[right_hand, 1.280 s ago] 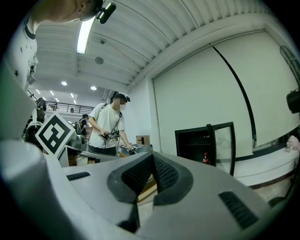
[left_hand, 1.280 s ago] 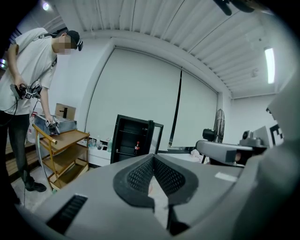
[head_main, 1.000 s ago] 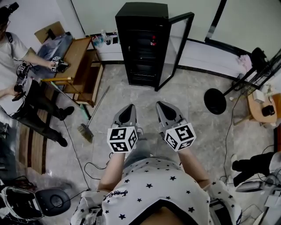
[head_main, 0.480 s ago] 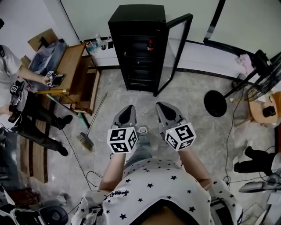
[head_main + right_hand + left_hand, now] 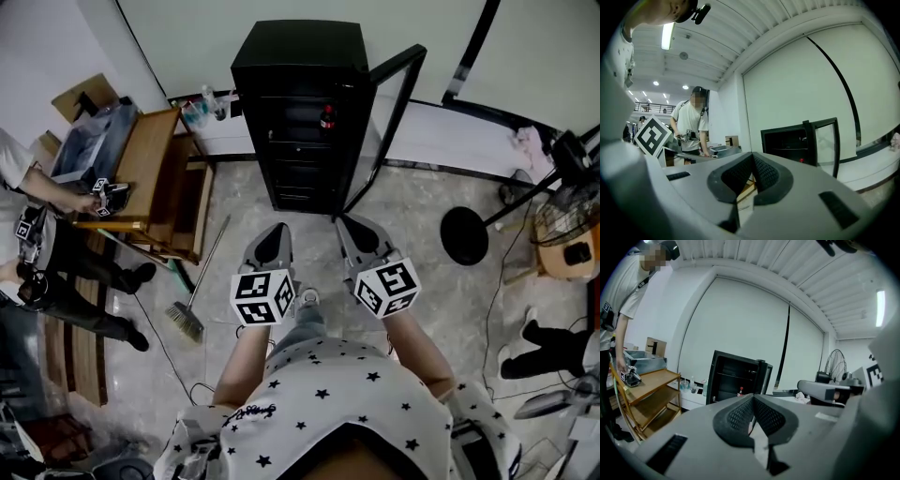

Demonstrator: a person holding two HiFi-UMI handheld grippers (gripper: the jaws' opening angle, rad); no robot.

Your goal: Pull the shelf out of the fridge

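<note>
Fridge [image 5: 298,56]: standing with door [image 5: 392,103] hanging open, shelf [image 5: 298,142] sitting inside, untouched. Left tool [image 5: 273,230] and right tool [image 5: 344,223]: jaws resting together, gripping nothing, hovering well short of the fridge. Task judged unstarted: approach, grasp and pull remaining

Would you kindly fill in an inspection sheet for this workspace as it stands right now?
Surface: marbled floor; no worktable in front.
Job's things: black fridge stands ahead, door open, shelves inside, a red-capped bottle on one.
Clutter: broom by the wooden rack left of the fridge.
Grippers: left gripper and right gripper both shut, empty, short of the fridge.
Cables: black cable trails over the floor at left.
Surroundings: person at the rack; fan stand at right.
</note>
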